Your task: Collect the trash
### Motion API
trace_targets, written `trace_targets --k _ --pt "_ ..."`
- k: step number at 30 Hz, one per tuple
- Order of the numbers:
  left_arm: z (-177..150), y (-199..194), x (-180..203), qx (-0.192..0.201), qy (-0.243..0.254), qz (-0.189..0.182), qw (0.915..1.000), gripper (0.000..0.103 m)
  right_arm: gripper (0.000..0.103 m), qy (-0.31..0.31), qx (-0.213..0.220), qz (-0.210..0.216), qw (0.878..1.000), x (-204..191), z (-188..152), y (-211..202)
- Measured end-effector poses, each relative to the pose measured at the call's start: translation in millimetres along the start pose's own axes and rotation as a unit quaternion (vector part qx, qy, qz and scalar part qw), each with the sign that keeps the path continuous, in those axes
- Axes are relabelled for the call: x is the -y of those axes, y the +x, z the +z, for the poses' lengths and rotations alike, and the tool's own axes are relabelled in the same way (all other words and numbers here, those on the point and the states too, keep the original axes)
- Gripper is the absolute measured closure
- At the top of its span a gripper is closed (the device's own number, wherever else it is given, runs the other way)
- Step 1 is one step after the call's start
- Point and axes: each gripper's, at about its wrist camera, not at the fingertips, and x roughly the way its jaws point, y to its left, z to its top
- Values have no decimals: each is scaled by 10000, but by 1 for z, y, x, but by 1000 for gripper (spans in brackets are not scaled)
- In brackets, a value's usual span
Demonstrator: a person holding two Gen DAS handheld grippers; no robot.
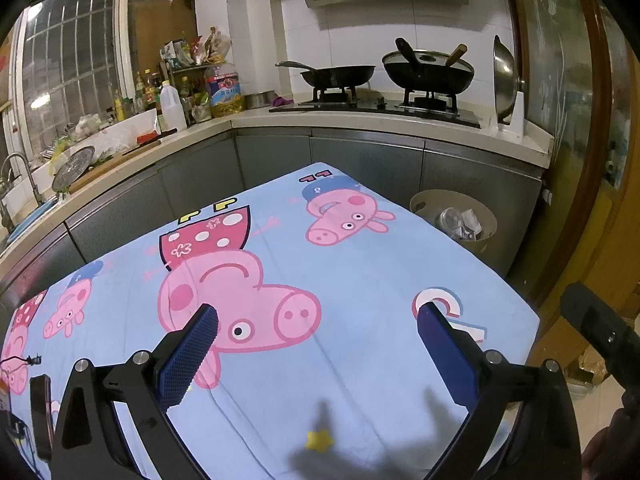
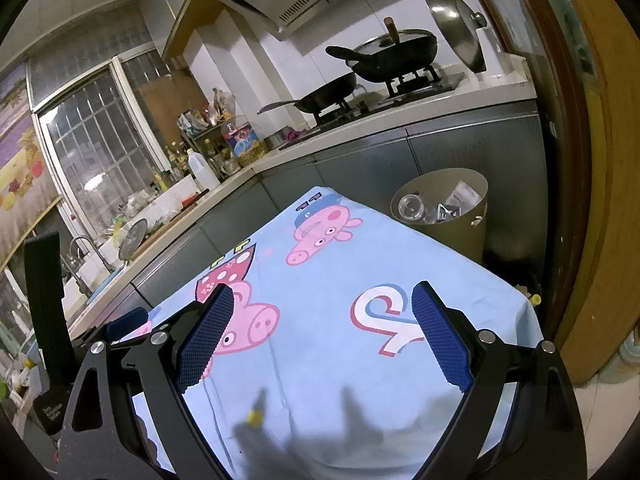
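Sitting beyond the table, a beige bin (image 2: 468, 236) holds crumpled, shiny trash (image 2: 436, 206).

the left tool (image 1: 318, 322) hangs with its blue pads spread wide and nothing between them. the right tool (image 2: 322, 304) likewise, seemingly tilted slightly.

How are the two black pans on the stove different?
The left pan is shallow and open, with no lid; the right wok is deeper and wears a glass lid. The left pan's long handle sticks out to the left, while the right wok has utensil handles poking up at its top. Both are black and sit on burners of the same stove.
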Motion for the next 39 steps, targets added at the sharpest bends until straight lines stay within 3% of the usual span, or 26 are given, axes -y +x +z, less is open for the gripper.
trace_targets --k 39 --pt "-2 9 -1 -142 69 -47 9999 4 13 33 -49 -14 10000 0 -1 1"
